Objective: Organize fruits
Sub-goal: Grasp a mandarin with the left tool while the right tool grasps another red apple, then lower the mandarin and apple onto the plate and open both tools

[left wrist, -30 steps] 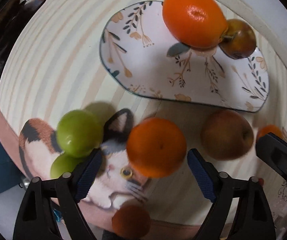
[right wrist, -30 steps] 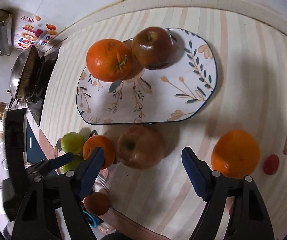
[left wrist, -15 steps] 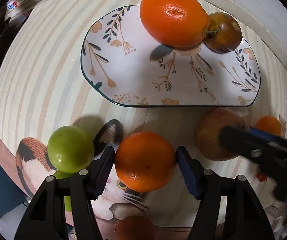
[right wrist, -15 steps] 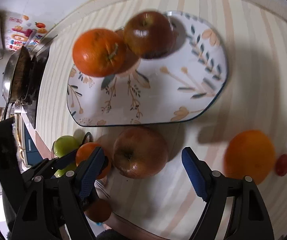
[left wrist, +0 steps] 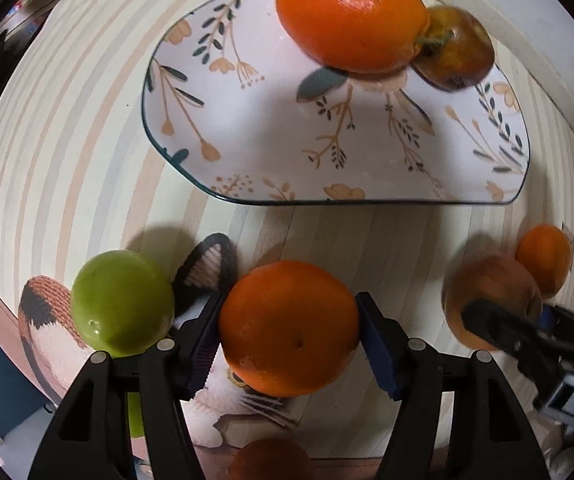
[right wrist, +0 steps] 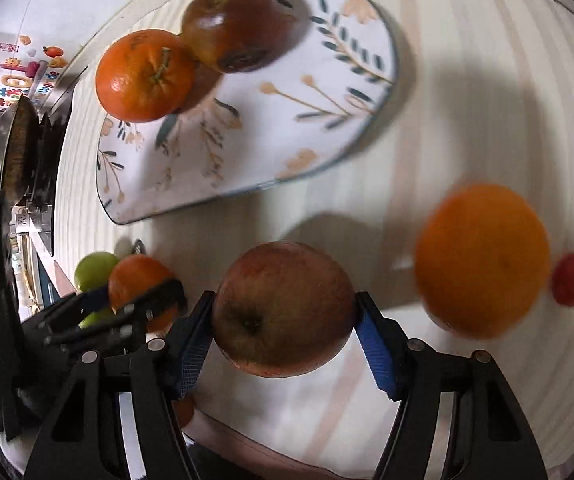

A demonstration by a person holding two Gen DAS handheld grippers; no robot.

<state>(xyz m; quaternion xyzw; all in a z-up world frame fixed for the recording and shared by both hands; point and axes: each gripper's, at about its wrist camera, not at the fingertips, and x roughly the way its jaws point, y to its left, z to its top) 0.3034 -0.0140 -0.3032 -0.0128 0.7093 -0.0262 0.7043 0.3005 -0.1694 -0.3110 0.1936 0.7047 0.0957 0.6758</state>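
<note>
My left gripper (left wrist: 289,338) is shut on an orange (left wrist: 289,328) above the cat mat (left wrist: 51,320). My right gripper (right wrist: 283,330) is shut on a red-brown apple (right wrist: 283,308), which also shows in the left wrist view (left wrist: 491,296). The floral plate (left wrist: 271,128) lies ahead and holds an orange (left wrist: 351,14) and a dark apple (left wrist: 455,46); the plate also shows in the right wrist view (right wrist: 319,92). A green fruit (left wrist: 121,306) sits just left of my left gripper.
Another orange (right wrist: 483,260) and a small red fruit (right wrist: 570,279) lie on the striped tablecloth to the right. A second green fruit (left wrist: 135,416) and a small dark-orange fruit (left wrist: 269,460) lie below my left gripper. A stove and pan (right wrist: 15,148) stand at far left.
Both grippers have closed in: the left one on the orange, the right one on the red-brown apple. Both have moved closer to the plate.
</note>
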